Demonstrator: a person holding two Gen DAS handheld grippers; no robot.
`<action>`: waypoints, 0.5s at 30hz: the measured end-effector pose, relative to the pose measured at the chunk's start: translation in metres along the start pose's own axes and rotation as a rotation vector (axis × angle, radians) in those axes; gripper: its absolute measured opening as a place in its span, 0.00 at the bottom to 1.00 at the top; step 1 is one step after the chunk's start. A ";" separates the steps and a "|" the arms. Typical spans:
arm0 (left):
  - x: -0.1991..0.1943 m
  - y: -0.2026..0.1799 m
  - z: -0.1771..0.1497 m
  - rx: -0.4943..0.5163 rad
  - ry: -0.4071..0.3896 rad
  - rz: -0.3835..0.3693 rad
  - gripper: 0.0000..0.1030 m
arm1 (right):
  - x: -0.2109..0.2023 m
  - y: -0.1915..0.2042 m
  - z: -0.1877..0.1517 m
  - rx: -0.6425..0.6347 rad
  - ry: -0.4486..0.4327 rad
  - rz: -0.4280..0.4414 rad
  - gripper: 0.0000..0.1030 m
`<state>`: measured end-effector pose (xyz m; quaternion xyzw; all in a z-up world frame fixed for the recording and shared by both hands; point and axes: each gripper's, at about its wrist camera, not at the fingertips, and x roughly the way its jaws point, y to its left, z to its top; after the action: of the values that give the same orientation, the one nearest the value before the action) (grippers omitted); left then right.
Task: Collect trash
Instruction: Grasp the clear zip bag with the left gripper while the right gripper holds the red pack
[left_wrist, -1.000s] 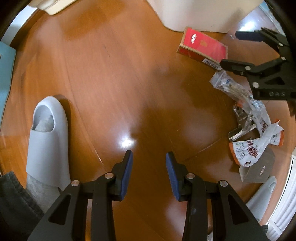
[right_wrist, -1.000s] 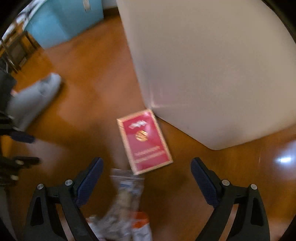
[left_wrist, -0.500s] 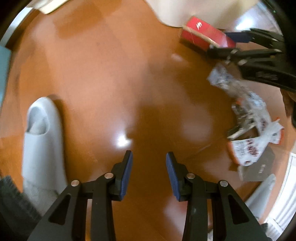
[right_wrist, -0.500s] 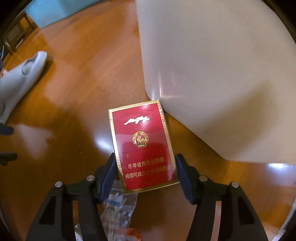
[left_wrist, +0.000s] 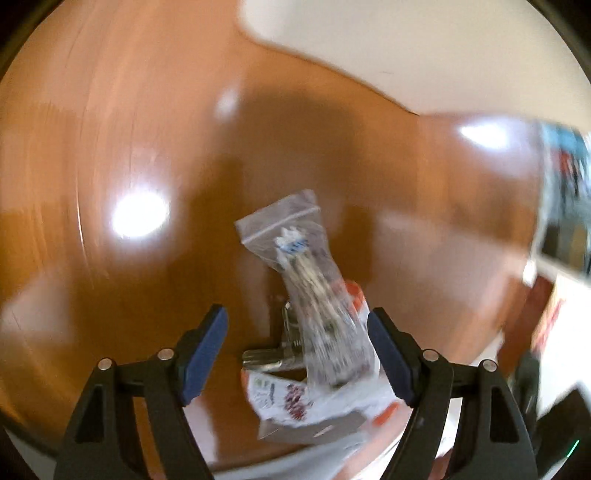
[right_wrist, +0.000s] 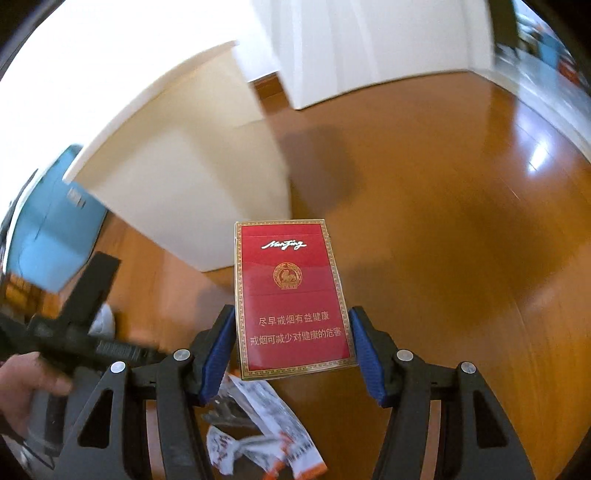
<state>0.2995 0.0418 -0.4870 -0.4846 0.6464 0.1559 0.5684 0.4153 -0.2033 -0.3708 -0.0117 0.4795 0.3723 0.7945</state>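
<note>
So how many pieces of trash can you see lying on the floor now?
3, all heaped between the left gripper's open fingers: a clear bag on top, a white wrapper below, a gray card underneath. More may be hidden.

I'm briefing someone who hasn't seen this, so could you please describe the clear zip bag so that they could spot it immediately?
On the wooden floor, between the fingers of the open left gripper, lies a small litter pile. The clear zip bag rests on top, above a white-and-orange wrapper; alone there, it is see-through, with a press-seal strip.

Left wrist view motion-blurred; wrapper (left_wrist: 295, 400) print unreadable. Cigarette pack (right_wrist: 291, 299) hides floor litter (right_wrist: 266, 435) partly.
</note>
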 end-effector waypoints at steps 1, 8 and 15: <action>0.004 0.005 0.005 -0.028 0.000 -0.007 0.75 | -0.003 0.000 -0.006 0.012 -0.003 0.003 0.61; 0.006 -0.006 0.007 0.002 -0.040 0.014 0.21 | -0.025 -0.012 -0.019 0.034 -0.015 0.004 0.62; -0.024 -0.026 -0.008 0.087 -0.086 -0.037 0.11 | -0.040 -0.037 -0.033 0.102 -0.029 -0.007 0.62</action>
<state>0.3131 0.0337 -0.4543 -0.4640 0.6184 0.1378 0.6192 0.4022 -0.2659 -0.3703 0.0323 0.4860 0.3447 0.8025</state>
